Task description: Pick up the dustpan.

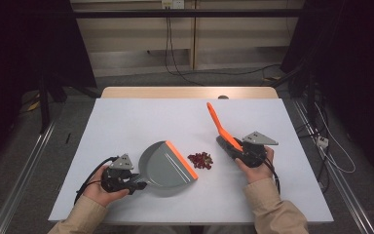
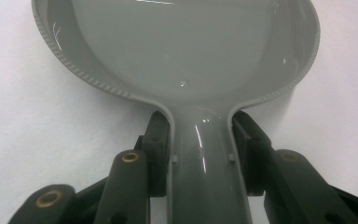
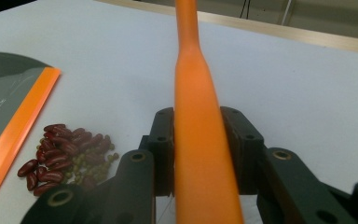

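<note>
Both claws are clamped: left gripper (image 1: 135,184) on the grey dustpan (image 1: 168,165) handle, right gripper (image 1: 237,149) on the orange brush (image 1: 220,127) handle. Beans (image 1: 200,160) lie between them, just beside the pan's orange lip. Sweeping looks due; next I'd drag the bristles leftward while holding the pan flat.

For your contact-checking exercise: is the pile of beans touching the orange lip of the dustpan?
Apart. In the right gripper view, a strip of bare white table separates the pile of beans from the orange lip of the dustpan.
</note>
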The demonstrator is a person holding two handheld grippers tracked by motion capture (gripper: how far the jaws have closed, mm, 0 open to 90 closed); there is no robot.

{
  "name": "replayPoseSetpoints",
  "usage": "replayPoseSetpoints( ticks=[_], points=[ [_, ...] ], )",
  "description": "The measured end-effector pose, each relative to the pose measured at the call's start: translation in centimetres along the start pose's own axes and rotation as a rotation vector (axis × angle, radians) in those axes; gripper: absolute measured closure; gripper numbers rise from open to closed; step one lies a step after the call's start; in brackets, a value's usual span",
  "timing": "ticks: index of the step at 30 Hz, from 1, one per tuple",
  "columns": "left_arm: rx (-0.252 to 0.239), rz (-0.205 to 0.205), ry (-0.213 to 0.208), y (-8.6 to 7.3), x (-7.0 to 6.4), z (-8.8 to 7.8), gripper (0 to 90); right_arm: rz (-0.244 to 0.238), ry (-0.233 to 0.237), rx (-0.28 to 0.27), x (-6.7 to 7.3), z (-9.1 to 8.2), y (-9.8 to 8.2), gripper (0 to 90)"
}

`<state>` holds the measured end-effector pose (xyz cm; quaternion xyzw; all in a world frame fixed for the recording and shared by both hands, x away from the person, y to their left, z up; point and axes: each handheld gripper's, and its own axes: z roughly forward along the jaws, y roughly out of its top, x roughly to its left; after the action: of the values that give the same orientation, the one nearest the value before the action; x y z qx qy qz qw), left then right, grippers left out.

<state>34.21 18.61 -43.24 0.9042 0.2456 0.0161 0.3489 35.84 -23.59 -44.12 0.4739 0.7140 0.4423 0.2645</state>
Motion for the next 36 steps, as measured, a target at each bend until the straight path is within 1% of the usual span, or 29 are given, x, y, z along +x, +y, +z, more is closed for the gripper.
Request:
replayPoseSetpoints(
  ticks=[1, 2, 3, 4, 5, 6, 7, 8, 9, 10, 12, 14, 16, 18, 19, 21, 24, 25, 27, 30, 34, 35, 36],
  points=[
    [0.005, 0.006, -0.003, 0.0, -0.1, 0.0, 63.2, 0.008, 0.005, 0.001, 0.0, -0.1, 0.1, 65.1],
    [0.008, 0.008, -0.010, 0.0, -0.1, 0.0, 63.2, 0.003, 0.005, 0.001, 0.0, -0.2, 0.3, 65.2],
    [0.006, 0.009, -0.013, 0.0, -0.2, 0.1, 63.1, -0.007, -0.004, 0.002, 0.0, -0.3, 0.4, 65.2],
    [0.011, 0.016, -0.021, 0.0, -0.2, 0.2, 63.2, -0.008, -0.008, 0.003, 0.0, -0.4, 0.5, 65.2],
    [0.014, 0.016, -0.024, 0.1, -0.3, 0.2, 63.1, -0.004, -0.001, 0.008, -0.1, -0.4, 0.6, 65.1],
    [0.010, 0.014, -0.026, 0.1, -0.4, 0.2, 63.1, -0.005, -0.004, 0.011, -0.1, -0.5, 0.8, 65.0],
    [0.013, 0.022, -0.031, 0.1, -0.4, 0.2, 63.1, -0.013, -0.009, 0.016, -0.1, -0.5, 0.9, 64.8],
    [0.007, 0.022, -0.029, 0.1, -0.5, 0.3, 63.1, -0.013, -0.007, 0.024, -0.1, -0.5, 1.0, 64.7],
    [0.004, 0.021, -0.038, 0.1, -0.5, 0.3, 63.1, -0.012, 0.001, 0.032, -0.1, -0.4, 1.2, 64.6],
    [0.010, 0.027, -0.043, 0.1, -0.5, 0.4, 63.1, -0.018, 0.003, 0.038, -0.2, -0.4, 1.4, 64.5],
    [0.007, 0.024, -0.046, 0.1, -0.6, 0.5, 63.1, -0.019, 0.008, 0.055, -0.2, -0.2, 1.7, 64.1],
    [0.005, 0.027, -0.053, 0.1, -0.6, 0.5, 63.1, -0.025, 0.002, 0.066, -0.2, 0.1, 2.0, 64.1],
    [0.006, 0.029, -0.055, 0.1, -0.6, 0.5, 63.1, -0.034, -0.003, 0.089, -0.1, 0.3, 2.1, 64.9],
    [0.006, 0.030, -0.056, 0.1, -0.6, 0.6, 63.1, -0.040, -0.009, 0.111, -0.2, 0.6, 2.0, 69.4],
    [0.008, 0.035, -0.058, 0.1, -0.6, 0.5, 63.0, -0.042, -0.016, 0.123, -0.1, 0.7, 1.9, 70.2],
    [0.005, 0.032, -0.060, 0.1, -0.6, 0.6, 63.0, -0.041, -0.028, 0.121, -0.1, 0.7, 1.8, 70.8],
    [0.009, 0.040, -0.065, 0.1, -0.6, 0.7, 63.0, -0.045, -0.038, 0.110, 0.1, 0.7, 1.7, 71.1],
    [0.013, 0.042, -0.059, 0.1, -0.7, 0.6, 63.0, -0.045, -0.043, 0.104, 0.3, 0.7, 1.6, 71.1],
    [0.011, 0.050, -0.069, 0.1, -0.7, 0.8, 63.0, -0.061, -0.047, 0.090, 0.7, 0.8, 1.5, 71.2],
    [0.006, 0.045, -0.073, 0.2, -0.7, 0.8, 63.0, -0.082, -0.061, 0.073, 1.5, 0.9, 1.3, 71.3],
    [0.013, 0.052, -0.078, 0.2, -0.6, 0.9, 63.0, -0.091, -0.077, 0.055, 2.1, 1.0, 1.1, 71.3],
    [0.007, 0.040, -0.078, 0.3, -0.7, 1.0, 63.0, -0.094, -0.076, 0.055, 2.1, 1.0, 1.0, 71.3],
    [0.008, 0.041, -0.082, 0.3, -0.7, 1.0, 63.0, -0.094, -0.080, 0.054, 2.2, 0.9, 1.0, 71.3]
  ],
)
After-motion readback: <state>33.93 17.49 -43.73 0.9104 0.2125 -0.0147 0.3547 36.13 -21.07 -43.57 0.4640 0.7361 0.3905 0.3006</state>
